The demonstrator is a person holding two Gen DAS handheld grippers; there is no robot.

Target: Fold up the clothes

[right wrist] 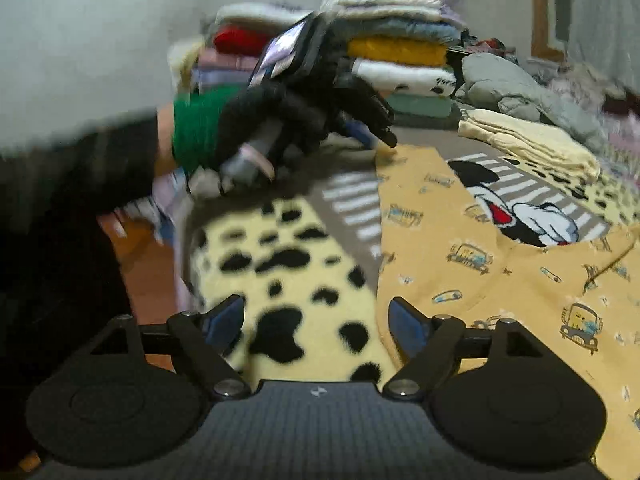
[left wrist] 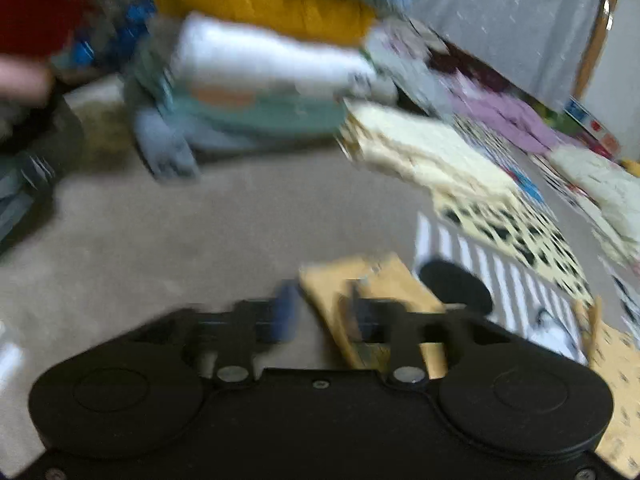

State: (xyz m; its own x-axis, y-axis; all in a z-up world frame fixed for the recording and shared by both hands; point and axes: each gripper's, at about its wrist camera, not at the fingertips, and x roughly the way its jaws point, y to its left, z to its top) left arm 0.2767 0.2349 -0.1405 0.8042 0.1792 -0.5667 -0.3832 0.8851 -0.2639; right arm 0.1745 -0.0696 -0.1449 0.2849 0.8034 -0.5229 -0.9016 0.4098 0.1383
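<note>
The yellow printed garment point(right wrist: 500, 280) lies flat over the spotted blanket point(right wrist: 296, 272), in front of the stack of folded clothes point(right wrist: 396, 52). The left hand-held gripper point(right wrist: 380, 136) pinches the garment's far corner. The right hand-held gripper point(right wrist: 316, 326) hovers spread at the garment's near edge, gripping nothing.

A shirt point(right wrist: 500, 280) is spread flat on a blanket point(right wrist: 296, 264) covering the bed point(left wrist: 168, 240). Behind them, a stack of folded clothes point(right wrist: 396, 52) is set against the wall point(right wrist: 88, 40), with a smaller folded pile point(right wrist: 528, 140) placed to its right.
</note>
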